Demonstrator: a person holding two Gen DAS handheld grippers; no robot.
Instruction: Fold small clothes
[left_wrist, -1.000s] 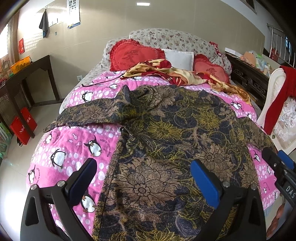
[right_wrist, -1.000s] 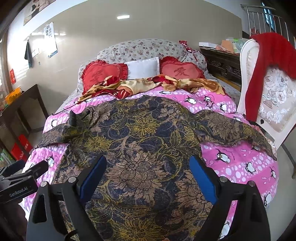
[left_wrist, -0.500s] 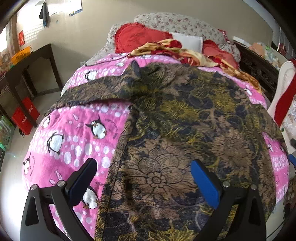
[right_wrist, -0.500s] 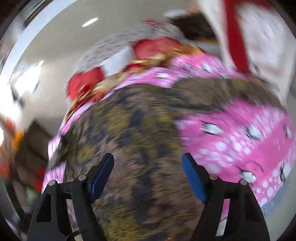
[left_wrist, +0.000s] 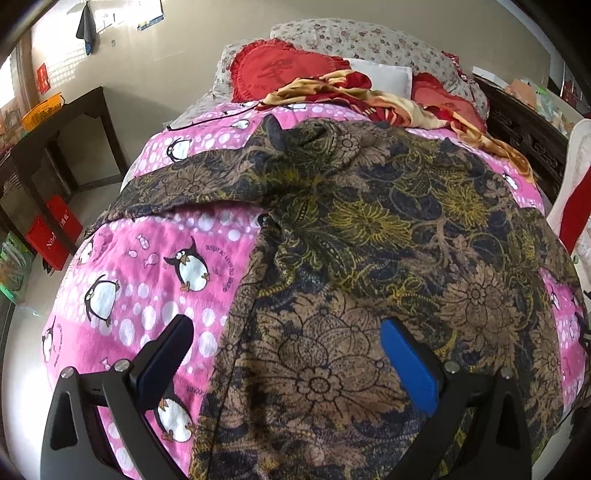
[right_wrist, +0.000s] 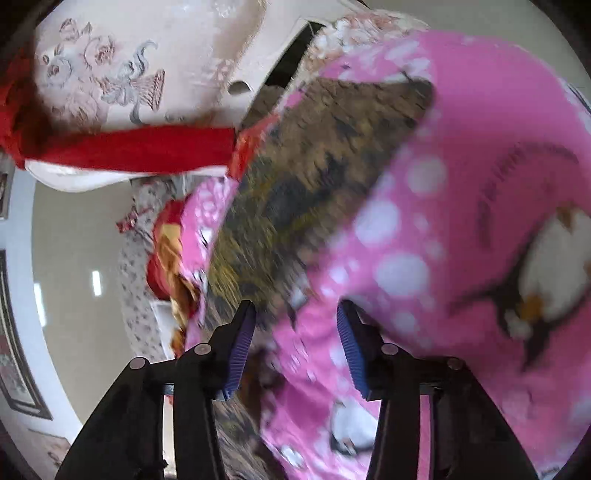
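Observation:
A dark floral garment in brown, navy and yellow lies spread flat on the pink penguin blanket, with one sleeve stretched to the left. My left gripper hovers open over the garment's near left edge, one finger above the blanket and the other above the fabric. In the blurred, sideways-rolled right wrist view, my right gripper is close above the garment's other sleeve where it lies on the blanket. Its jaws are closing, with the sleeve's edge and blanket in the gap and no pad pressing on cloth.
Red heart pillows and a crumpled yellow-red cloth lie at the head of the bed. A dark wooden table and red boxes stand left of it. A cream chair draped with red cloth stands right.
The left gripper sank closer to the garment. The right gripper swung out to the right side of the bed, rolled onto its side, and its jaws narrowed.

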